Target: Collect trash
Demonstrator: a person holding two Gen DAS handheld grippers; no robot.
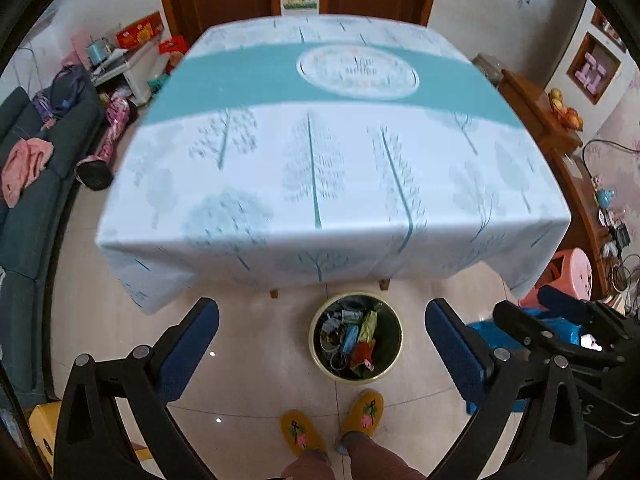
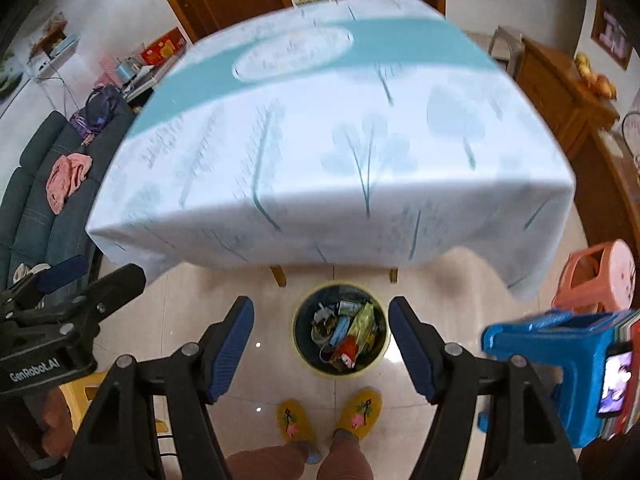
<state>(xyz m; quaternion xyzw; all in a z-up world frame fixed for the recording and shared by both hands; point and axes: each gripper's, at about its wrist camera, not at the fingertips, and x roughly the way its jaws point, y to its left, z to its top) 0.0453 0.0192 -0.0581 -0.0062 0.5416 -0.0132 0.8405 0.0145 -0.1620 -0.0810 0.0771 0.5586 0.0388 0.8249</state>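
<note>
Worktop (image 1: pixel 320 184), centre of both views: covered by a pale cloth printed with trees and a teal band with a round medallion; no loose items show on its surface. Bin (image 1: pixel 355 337), on the tiled floor at lower centre, just below the worktop's near edge and above the person's yellow embroidered slippers (image 1: pixel 332 420): round, pale-rimmed, dark-lined, holding the trash (image 1: pixel 356 340), a mixed heap of crumpled wrappers in green, red and blue with some grey and ring-shaped pieces. Left claw (image 1: pixel 322 352), bottom of the left wrist view: blue pads spread wide, nothing between them. Right claw (image 2: pixel 321 348), bottom of the right wrist view: pads likewise wide apart and empty, the bin framed in the gap. Progress, as a judgement: collection appears complete or nearly so, since the worktop shows no litter and both claws carry nothing; whether stray pieces lie elsewhere on the floor cannot be told. Legible writing: "GenRobot.AI" on the black body of the other gripper (image 2: pixel 36 368), lower left of the right wrist view. Red boxes (image 1: pixel 140 34), upper left, carry yellow print too blurred to read.
</note>
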